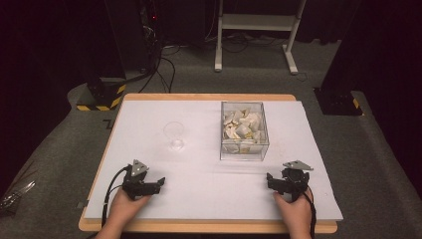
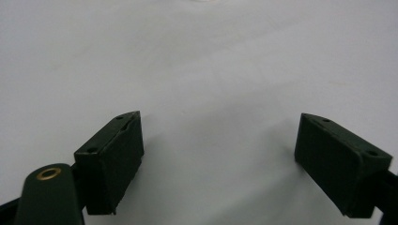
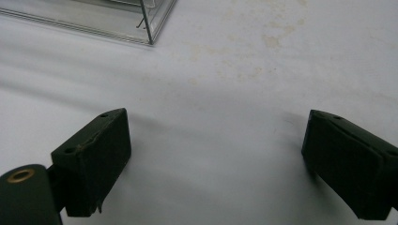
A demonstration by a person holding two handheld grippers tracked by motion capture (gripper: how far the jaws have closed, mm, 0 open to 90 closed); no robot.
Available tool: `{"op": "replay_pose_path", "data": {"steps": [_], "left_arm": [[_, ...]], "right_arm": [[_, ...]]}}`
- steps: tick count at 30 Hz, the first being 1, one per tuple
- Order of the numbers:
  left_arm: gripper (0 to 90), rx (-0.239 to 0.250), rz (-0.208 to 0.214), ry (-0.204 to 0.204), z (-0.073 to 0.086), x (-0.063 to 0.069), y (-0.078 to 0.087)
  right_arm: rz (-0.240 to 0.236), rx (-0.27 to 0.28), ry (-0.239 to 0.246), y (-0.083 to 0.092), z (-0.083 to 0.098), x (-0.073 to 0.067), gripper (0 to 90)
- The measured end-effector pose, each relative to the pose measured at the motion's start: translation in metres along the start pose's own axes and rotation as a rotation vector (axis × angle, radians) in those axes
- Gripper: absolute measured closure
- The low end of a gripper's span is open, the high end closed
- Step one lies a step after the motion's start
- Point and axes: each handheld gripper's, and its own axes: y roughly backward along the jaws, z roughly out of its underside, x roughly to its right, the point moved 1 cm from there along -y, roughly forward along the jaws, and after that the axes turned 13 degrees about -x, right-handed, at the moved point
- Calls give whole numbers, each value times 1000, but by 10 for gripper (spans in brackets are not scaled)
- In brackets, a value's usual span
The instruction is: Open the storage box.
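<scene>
Clear box (image 1: 244,130) of pale pieces stands right of centre on the bench (image 1: 199,199), a glass (image 1: 174,135) to its left. Near the front edge, left hand-held gripper (image 1: 158,183) and right hand-held gripper (image 1: 272,181) rest wide, empty.

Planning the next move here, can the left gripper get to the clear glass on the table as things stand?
Probably yes. The left gripper rests near the table's front edge with its jaws open and empty, and the clear glass stands just beyond it on bare white table. The clear box sits off to the side.
</scene>
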Motion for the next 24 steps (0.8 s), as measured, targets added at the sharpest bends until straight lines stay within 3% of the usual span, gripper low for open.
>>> {"op": "replay_pose_path", "data": {"steps": [24], "left_arm": [[160,-2,-9,5,0,2,0]], "right_arm": [[-6,-2,-4,0,0,0,81]]}}
